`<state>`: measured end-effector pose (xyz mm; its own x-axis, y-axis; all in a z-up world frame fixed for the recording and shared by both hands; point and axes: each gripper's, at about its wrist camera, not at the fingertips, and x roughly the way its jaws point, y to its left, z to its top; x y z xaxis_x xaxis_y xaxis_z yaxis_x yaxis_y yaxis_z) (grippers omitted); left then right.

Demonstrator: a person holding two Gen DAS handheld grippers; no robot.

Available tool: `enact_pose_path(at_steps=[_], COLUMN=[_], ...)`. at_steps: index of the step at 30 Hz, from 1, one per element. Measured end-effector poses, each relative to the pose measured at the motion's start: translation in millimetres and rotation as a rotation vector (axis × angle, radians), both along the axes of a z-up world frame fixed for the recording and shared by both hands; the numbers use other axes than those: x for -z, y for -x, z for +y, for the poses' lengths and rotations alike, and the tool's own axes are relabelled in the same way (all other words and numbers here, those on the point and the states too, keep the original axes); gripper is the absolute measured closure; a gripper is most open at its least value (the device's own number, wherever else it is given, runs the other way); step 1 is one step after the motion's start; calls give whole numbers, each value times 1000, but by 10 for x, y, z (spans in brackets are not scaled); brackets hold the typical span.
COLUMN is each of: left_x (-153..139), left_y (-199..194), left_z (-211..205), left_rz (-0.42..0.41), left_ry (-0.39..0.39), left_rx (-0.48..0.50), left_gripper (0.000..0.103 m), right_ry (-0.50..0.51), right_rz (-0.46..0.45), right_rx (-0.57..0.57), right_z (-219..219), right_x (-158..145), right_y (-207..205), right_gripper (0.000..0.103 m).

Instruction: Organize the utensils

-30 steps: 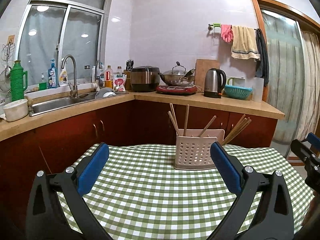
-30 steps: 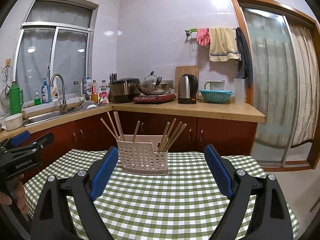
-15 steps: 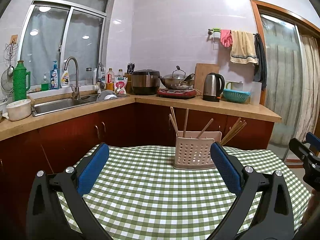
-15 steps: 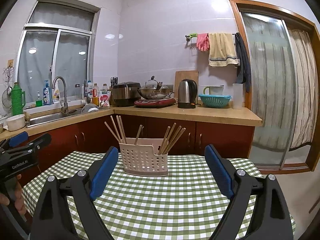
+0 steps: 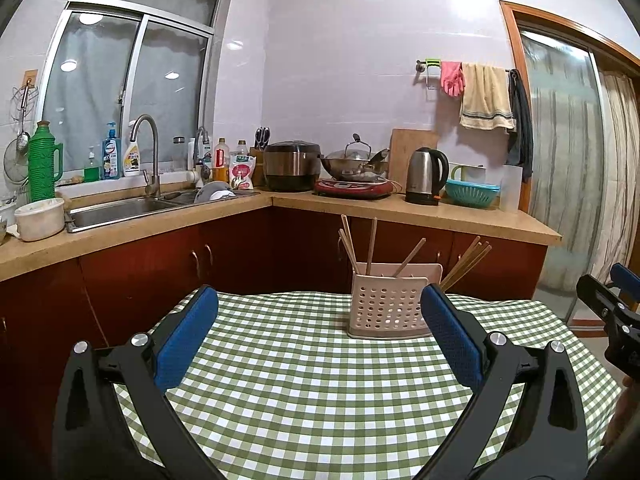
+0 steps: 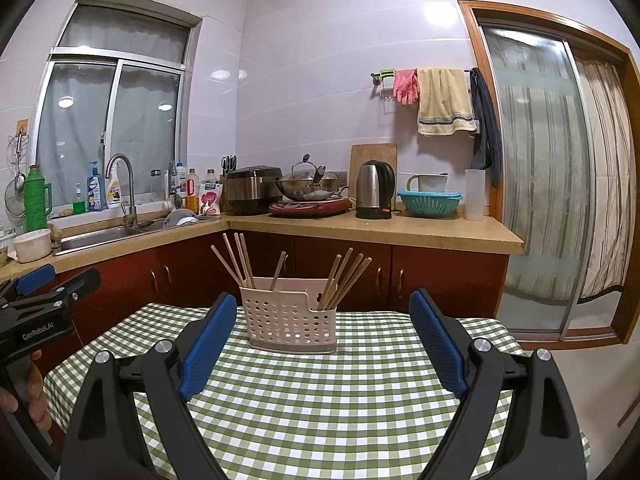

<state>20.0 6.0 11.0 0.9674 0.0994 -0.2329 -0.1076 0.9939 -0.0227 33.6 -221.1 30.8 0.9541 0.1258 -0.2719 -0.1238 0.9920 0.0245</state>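
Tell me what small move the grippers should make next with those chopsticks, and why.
Probably ease the right gripper forward toward the chopsticks in the perforated holder: both grippers are open and empty, short of it, and the left gripper sits no nearer.

Left gripper (image 5: 318,300) – jaws wide apart, blue pads (image 5: 184,340) facing inward, nothing between them, aimed slightly downward. Right gripper (image 6: 320,308) – same spread, empty, same slight downward tilt. Fingers (image 6: 34,392), probably of left hand, wrap left gripper's handle at frame edge.
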Motion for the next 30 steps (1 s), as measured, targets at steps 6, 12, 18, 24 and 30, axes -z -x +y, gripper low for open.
enact_pose_path(at_steps=[6,12,18,24,30], left_x=[-2,-8,-39,-53,-15], left_y=[10,27,69,38,31], left_z=[6,11,31,12,-34], left_rz=[1,0,1,-2,-30], left_ry=[2,-1,20,-5,-19], left_rx=[0,2,-4,4,22], left_gripper=[4,4,4,4,4], right_ry=[1,3,3,7,7], right_rz=[-1,1,1,7,20], right_rx=[1,-1,-1,-5,-3], right_z=[8,34,39,73,52], right_x=[-5,-24,-22,-31,-3], right_y=[13,46,48,65,8], right_gripper=[18,17,17,17,17])
